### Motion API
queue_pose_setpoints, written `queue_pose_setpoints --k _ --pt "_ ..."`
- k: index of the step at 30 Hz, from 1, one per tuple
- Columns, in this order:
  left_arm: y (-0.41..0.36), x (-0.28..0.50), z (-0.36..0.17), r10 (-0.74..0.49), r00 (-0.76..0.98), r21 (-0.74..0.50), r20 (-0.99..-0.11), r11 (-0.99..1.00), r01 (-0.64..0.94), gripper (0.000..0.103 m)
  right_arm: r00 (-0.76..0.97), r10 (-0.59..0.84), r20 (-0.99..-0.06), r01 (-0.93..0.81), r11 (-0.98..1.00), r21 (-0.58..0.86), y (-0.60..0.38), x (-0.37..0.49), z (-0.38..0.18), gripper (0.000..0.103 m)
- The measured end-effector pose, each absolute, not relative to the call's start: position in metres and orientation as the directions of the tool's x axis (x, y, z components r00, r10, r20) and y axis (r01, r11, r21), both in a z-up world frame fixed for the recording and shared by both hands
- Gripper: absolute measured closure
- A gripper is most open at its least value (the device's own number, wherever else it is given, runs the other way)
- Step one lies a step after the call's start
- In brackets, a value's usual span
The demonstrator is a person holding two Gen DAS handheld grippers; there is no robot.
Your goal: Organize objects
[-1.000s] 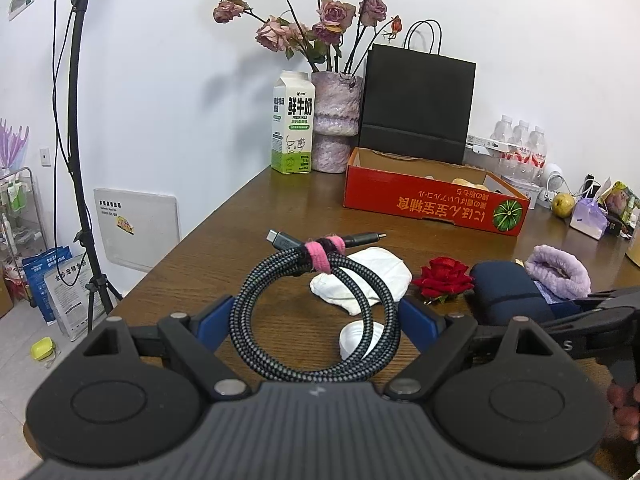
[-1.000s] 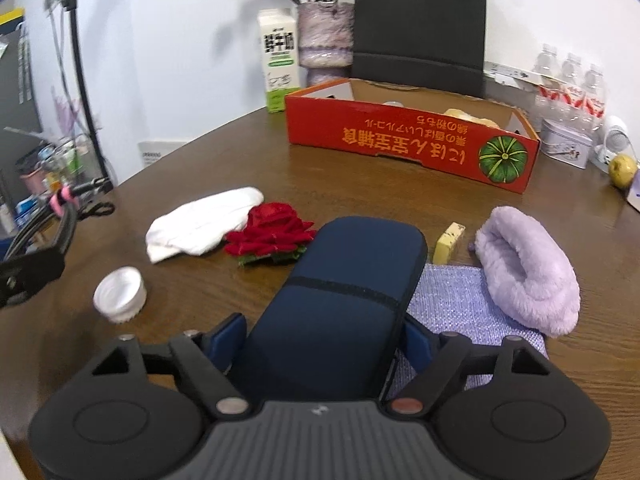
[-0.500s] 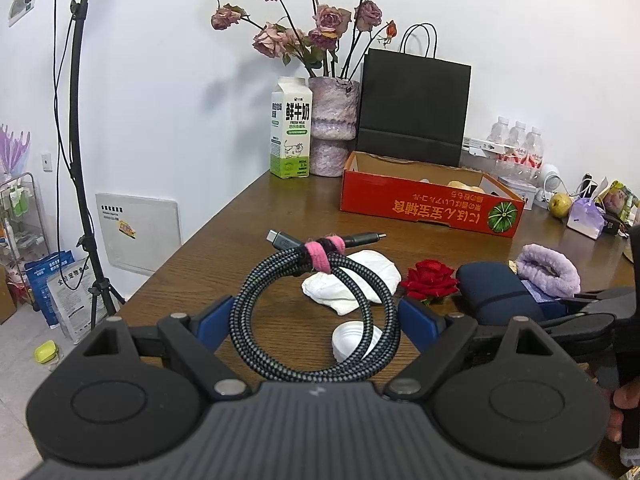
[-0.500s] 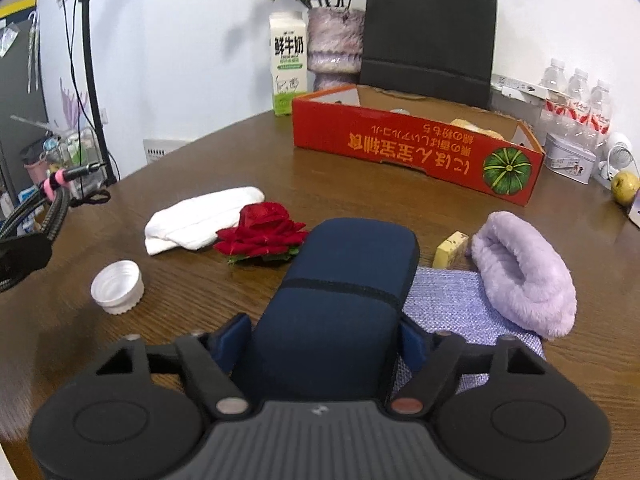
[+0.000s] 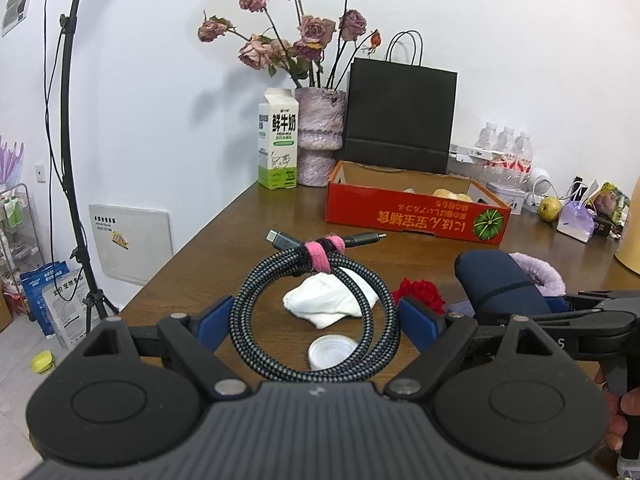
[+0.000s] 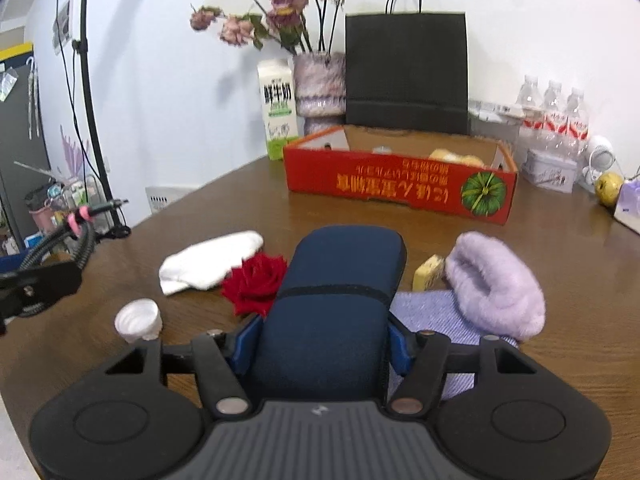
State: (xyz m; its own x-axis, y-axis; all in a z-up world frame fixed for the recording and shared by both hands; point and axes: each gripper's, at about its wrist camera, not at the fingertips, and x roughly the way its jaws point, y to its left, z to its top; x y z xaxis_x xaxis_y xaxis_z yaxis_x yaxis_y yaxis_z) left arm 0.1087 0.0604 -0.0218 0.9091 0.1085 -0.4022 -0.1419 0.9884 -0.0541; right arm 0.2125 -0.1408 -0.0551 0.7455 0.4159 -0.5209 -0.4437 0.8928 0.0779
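While the brown wooden table [image 6: 400,232] spreads under everything, the biggest thing standing on it is the black paper bag [image 6: 406,76] against the white wall, with the red cardboard box [image 6: 400,186] lying open just in front of it and a vase of dried roses [image 5: 320,136] and a milk carton [image 5: 279,140] side by side to the box's left. Nearer the cameras, the navy blue case [image 6: 332,320] sits between the blue pads of the right gripper [image 6: 320,346], whose jaws have just been closing and now press against both of its sides; its far end points toward the box and its right flank hangs above a lilac woven cloth [image 6: 436,316]. On that cloth rests a fluffy lilac slipper-like piece [image 6: 496,284], with a small yellow block [image 6: 428,272] tucked against its left edge. The left gripper [image 5: 314,322] holds a coiled braided cable [image 5: 316,312] bound with a pink strap, the coil spanning its widely spread pads and hanging above the table. Below and beyond the coil lie a folded white cloth [image 6: 208,260], a red rose [image 6: 256,284] touching the case's left side, and a white bottle cap [image 6: 138,320] nearest the table's edge.
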Motion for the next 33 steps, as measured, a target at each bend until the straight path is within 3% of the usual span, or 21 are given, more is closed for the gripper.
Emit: queue_pose_setpoints --k 18,33 --pt "0.023 0.159 0.01 0.054 0.938 -0.094 -0.342 0.991 -0.091 0.014 0.81 0.432 -0.397 -0.42 0.899 0.123 -0.177 0.226 -0.014 0.041" --pt "0.002 0.224 0.034 0.066 0.949 -0.149 -0.307 0.982 -0.116 0.014 0.819 0.445 -0.363 -0.434 0.893 0.115 -0.178 0.274 0.007 0.041"
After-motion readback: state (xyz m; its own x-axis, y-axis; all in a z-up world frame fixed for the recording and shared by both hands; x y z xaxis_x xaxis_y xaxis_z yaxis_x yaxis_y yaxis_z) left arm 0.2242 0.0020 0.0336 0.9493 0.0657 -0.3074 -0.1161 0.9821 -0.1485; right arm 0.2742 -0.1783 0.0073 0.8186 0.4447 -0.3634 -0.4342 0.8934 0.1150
